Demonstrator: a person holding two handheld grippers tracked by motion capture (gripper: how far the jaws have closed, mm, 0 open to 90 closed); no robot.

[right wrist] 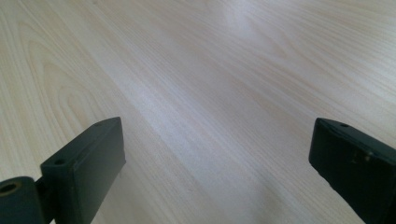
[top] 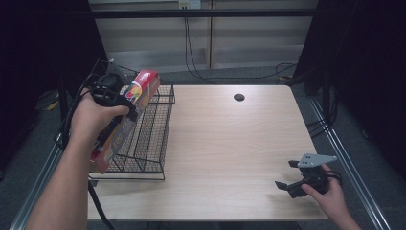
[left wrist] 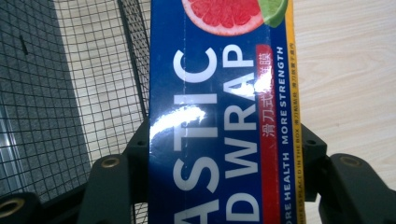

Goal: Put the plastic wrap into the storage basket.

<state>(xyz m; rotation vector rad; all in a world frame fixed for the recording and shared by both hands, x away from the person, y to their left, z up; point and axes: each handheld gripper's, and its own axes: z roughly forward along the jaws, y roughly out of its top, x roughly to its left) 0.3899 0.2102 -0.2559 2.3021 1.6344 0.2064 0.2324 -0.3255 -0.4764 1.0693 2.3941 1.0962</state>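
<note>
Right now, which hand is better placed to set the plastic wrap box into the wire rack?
Left. The left gripper is shut on the plastic wrap box, right over the wire rack. The right gripper sits open near the table's opposite edge.

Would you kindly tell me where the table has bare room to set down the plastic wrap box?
The light wooden table lies bare from the black wire rack rightward to the open right gripper, up to the small dark hole. The left edge is crowded: the left gripper clamps the blue and red plastic wrap box over the rack.
</note>
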